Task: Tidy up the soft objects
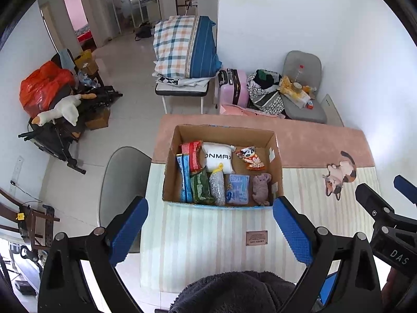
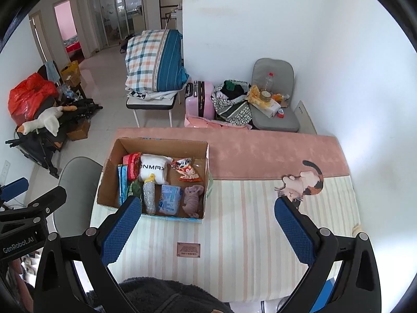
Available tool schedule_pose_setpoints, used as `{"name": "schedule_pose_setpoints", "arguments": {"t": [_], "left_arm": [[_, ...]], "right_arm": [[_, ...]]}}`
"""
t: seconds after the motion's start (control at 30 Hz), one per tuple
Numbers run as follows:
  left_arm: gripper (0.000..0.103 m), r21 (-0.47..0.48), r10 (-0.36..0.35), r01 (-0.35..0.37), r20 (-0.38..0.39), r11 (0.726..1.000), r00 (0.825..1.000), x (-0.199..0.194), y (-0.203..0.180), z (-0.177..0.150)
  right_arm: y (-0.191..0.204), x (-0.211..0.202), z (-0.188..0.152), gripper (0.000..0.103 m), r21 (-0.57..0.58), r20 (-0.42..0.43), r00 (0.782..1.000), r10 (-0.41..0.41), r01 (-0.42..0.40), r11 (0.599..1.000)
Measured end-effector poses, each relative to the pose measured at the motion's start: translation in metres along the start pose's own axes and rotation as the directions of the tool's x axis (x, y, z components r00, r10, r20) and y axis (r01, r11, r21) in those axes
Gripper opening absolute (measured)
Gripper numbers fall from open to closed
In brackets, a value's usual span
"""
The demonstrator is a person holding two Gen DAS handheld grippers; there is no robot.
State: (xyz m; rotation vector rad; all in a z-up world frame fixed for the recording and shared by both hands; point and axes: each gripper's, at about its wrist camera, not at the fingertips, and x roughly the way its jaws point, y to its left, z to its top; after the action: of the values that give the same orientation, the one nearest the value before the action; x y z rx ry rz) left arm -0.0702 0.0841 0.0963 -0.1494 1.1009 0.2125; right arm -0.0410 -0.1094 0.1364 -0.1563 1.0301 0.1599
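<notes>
An open cardboard box (image 1: 276, 154) (image 2: 109, 172) stands on the striped table mat (image 1: 208, 234) (image 2: 247, 221). It holds several soft items: a white pillow (image 1: 218, 157) (image 2: 153, 168), a red pack (image 1: 192, 155), a blue pack (image 1: 237, 189) (image 2: 169, 199), a pink plush (image 1: 261, 188) (image 2: 193, 198) and a snack bag (image 1: 250, 157) (image 2: 185, 169). My left gripper (image 1: 209, 230) is open and empty, held above the mat in front of the box. My right gripper (image 2: 207, 230) is open and empty, right of the box. A cat-shaped plush (image 1: 340, 176) (image 2: 303, 181) lies on the mat at the right.
A pink cloth (image 1: 312, 140) (image 2: 273, 151) covers the table's far part. A dark fuzzy garment (image 1: 234, 292) (image 2: 161, 297) is at the bottom edge. A grey chair (image 1: 122, 180) stands left of the table. Behind are a suitcase (image 1: 234, 87), a folded quilt (image 1: 185, 47) and a cluttered chair (image 1: 299, 88).
</notes>
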Motion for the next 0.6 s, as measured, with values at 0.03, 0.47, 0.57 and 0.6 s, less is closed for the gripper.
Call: {"name": "schedule_pose_setpoints", "arguments": {"t": [0.03, 0.47, 0.57, 0.6], "left_arm": [[0.098, 0.001, 0.004, -0.004, -0.006, 1.000, 1.000, 0.002, -0.001, -0.001], [0.098, 0.018, 0.009, -0.009, -0.027, 1.000, 1.000, 0.014, -0.005, 0.001], [0.098, 0.016, 0.009, -0.009, -0.022, 1.000, 1.000, 0.014, -0.004, 0.002], [0.098, 0.015, 0.011, -0.011, -0.020, 1.000, 1.000, 0.014, -0.004, 0.002]], "right_arm": [[0.000, 0.002, -0.001, 0.103, -0.001, -0.004, 1.000, -0.001, 0.001, 1.000], [-0.003, 0.018, -0.003, 0.103, 0.000, -0.018, 1.000, -0.016, 0.016, 1.000], [-0.005, 0.019, -0.004, 0.103, 0.001, -0.015, 1.000, -0.020, 0.020, 1.000], [-0.005, 0.019, -0.004, 0.103, 0.001, -0.016, 1.000, -0.020, 0.020, 1.000]]}}
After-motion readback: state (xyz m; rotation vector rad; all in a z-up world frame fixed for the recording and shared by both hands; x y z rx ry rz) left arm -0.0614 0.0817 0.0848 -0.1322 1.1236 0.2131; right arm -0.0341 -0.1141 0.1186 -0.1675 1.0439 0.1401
